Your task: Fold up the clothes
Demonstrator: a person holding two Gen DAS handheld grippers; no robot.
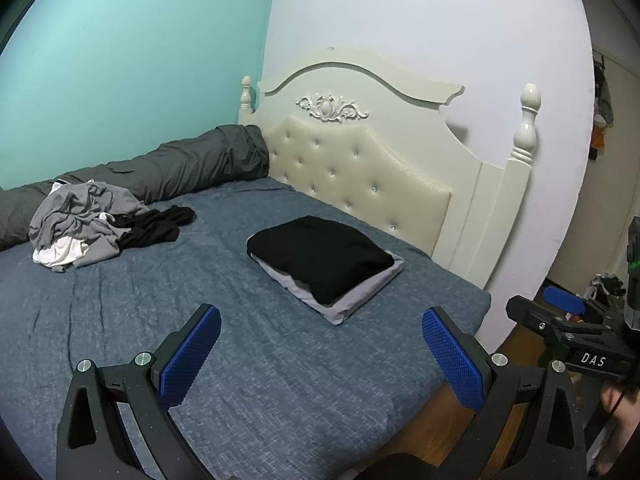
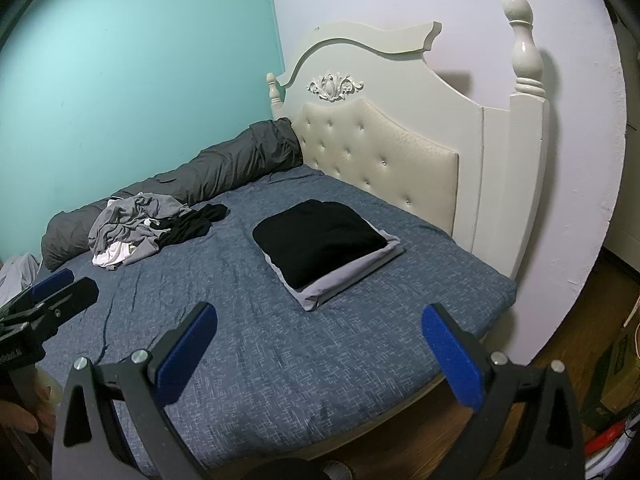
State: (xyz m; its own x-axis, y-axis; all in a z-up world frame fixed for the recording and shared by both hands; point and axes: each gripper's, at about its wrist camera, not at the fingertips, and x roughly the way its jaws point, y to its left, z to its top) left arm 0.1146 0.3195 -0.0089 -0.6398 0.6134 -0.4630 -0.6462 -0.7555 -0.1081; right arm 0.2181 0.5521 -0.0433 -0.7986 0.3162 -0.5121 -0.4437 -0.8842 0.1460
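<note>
left claw point(image 1: 320, 354) and right claw point(image 2: 318, 354): being held apart, empty | folded stack point(image 1: 324, 264): being kept aside from unfolded pile point(image 1: 92, 226), leaving bed point(image 1: 280, 380) free for folding

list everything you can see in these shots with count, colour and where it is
folded stack: one, black garment on top of grey ones, on the bed near the headboard
clothes pile: one heap, grey, white and black, unfolded, far side of the bed by the roll
roll: one, dark grey bedding, along the teal wall
bed: one, blue sheet
headboard: one, cream, tufted, against the pale wall
teal wall: one, behind the roll
floor: wood, brown, right of the bed
left tongs: one, black with blue pads, open, above the near bed edge
right tongs: one, black with blue pads, open, above the near bed edge
</note>
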